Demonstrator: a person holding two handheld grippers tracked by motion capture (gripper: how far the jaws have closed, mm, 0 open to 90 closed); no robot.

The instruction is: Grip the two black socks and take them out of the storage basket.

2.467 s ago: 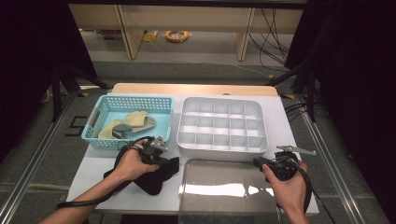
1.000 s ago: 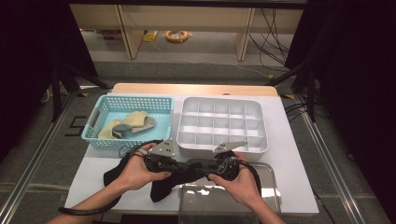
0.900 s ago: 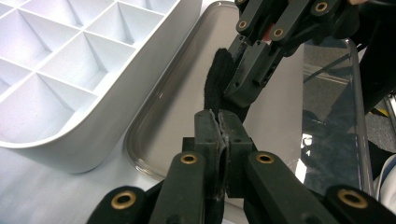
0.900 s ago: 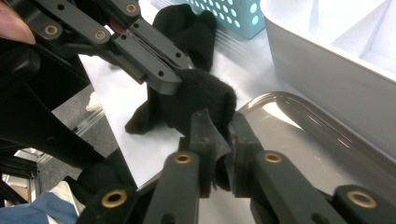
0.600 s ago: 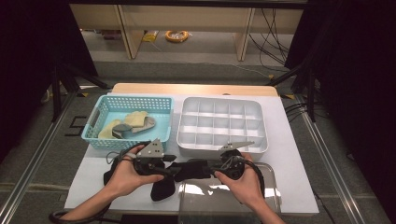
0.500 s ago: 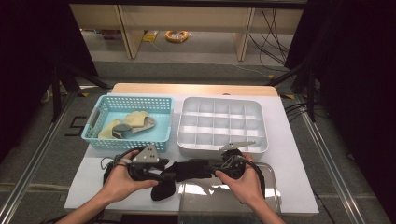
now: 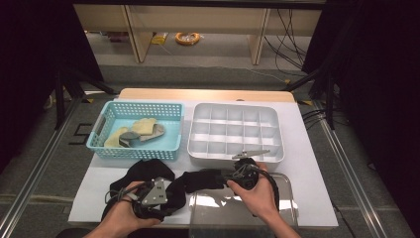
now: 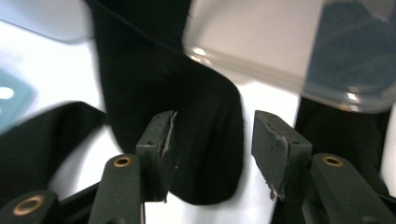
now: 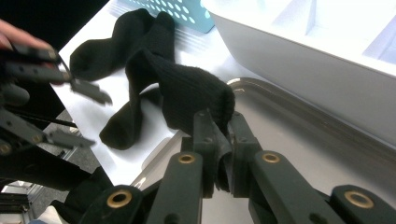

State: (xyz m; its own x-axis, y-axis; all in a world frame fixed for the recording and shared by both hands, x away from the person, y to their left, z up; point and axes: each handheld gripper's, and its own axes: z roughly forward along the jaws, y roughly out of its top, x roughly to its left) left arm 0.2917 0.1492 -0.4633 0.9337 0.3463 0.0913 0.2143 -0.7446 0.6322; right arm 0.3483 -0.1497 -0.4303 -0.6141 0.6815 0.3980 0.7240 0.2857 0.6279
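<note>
A: Right gripper (image 9: 219, 149) — jaws clenched on the end of a black ribbed knit sock (image 9: 187, 88). Fabric is pinched between the two pads, bunched just above them.

B: Where does the sock run from there?

A: Away from the right jaws, out over the rim of a shiny rectangular metal tray (image 9: 299, 126) and down onto the white counter (image 9: 93, 116). In the high view the same black sock (image 7: 203, 179) stretches from the right gripper (image 7: 225, 179) across to the left gripper (image 7: 171, 191).

B: And the left gripper?

A: Left gripper (image 8: 212, 154) — jaws released, standing wide apart. They have just been opening and then closing a little. A rounded end of black sock (image 8: 205, 140) lies between the pads, but neither pad presses on it. A clear-edged tray corner (image 8: 280, 51) sits beyond the jaws, up and to their right in that view.

B: Anything more black cloth near the left jaws?

A: Yes, a second dark fold to the left of them and another strip to the right. Whether that is one sock or two, I cannot tell.

B: Surroundings?

A: Beyond the right jaws: a white plastic divided organiser tray (image 7: 235, 130), near. Beyond the left jaws: a light blue plastic lattice basket (image 7: 171, 146), holding yellow and grey cloth items (image 7: 136, 133). Both hands grip their tools at the near edge of the counter.
</note>
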